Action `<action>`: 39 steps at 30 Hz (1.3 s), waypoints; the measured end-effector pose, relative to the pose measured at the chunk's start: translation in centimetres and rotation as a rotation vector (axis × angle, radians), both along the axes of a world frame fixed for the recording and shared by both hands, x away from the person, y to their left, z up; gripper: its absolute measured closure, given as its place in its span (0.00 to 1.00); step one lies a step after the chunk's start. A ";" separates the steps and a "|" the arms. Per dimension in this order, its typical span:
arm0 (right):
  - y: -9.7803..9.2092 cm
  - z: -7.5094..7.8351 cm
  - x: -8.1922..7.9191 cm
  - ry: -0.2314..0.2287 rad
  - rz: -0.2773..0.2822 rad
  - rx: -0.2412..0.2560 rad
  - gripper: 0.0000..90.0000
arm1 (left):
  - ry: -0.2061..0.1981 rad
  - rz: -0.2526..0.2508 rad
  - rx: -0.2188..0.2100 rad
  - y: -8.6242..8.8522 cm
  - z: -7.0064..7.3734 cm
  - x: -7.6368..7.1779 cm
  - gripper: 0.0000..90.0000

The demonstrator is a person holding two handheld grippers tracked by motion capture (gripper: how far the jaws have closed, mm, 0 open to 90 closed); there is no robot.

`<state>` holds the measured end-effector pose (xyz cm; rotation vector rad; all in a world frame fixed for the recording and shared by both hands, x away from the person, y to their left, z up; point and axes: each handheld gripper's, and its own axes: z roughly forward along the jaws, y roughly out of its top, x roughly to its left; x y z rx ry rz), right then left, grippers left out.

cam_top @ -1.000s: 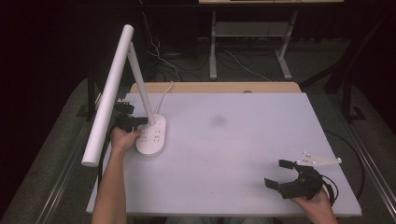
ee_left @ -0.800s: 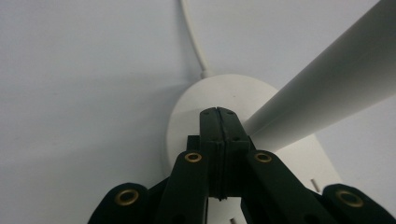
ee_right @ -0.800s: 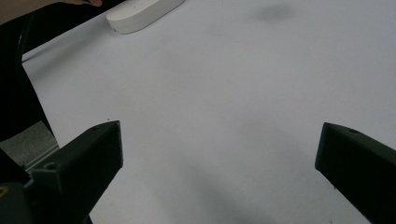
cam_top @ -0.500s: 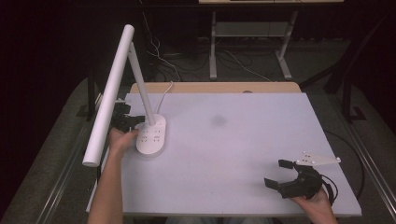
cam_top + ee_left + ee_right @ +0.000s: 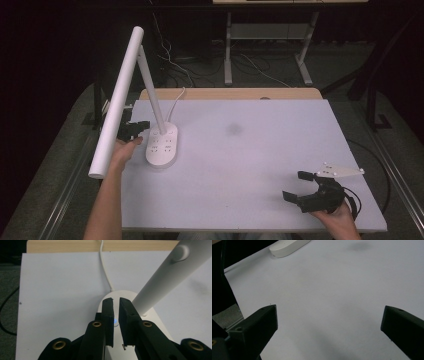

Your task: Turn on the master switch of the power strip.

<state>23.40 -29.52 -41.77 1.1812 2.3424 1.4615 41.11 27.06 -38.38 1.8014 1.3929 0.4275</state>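
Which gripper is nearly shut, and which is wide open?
The left gripper is nearly shut: its jaws stand a narrow slit apart over the lamp base, above a blue light. The right gripper is spread wide over bare table.

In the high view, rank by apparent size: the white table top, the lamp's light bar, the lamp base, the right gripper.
1. white table top
2. light bar
3. lamp base and right gripper look alike; unranked.
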 end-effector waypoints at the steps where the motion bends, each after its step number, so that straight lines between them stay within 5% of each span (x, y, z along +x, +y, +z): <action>1: 0.0 0.0 0.0 0.000 0.000 0.000 0.00 | -0.006 -0.001 -0.001 0.1 0.1 -0.2 0.91; 10: 0.1 0.0 -0.1 -0.002 0.001 -0.001 0.00 | -0.030 0.000 -0.049 0.4 1.1 -1.9 0.70; 15: 0.0 0.0 -0.1 -0.004 0.001 0.003 0.00 | -0.051 0.022 -0.117 1.2 0.8 -3.0 0.54; 21: 0.1 0.0 -0.1 -0.002 0.004 0.001 0.00 | -0.084 -0.038 -0.157 1.3 0.6 -4.8 0.24; 24: 0.1 0.0 -0.1 -0.003 0.006 -0.001 0.00 | -0.089 -0.030 -0.151 1.0 0.6 -5.6 0.14; 30: 0.2 0.0 -0.1 0.000 0.005 0.000 0.00 | -0.093 -0.038 -0.175 0.5 0.5 -6.8 0.00; 34: 0.1 0.0 -0.1 0.000 0.005 0.000 0.00 | -0.109 -0.064 -0.205 0.2 0.7 -7.7 0.00; 39: 0.1 0.0 -0.1 -0.001 0.005 -0.001 0.00 | -0.124 -0.099 -0.193 -0.4 1.1 -8.7 0.00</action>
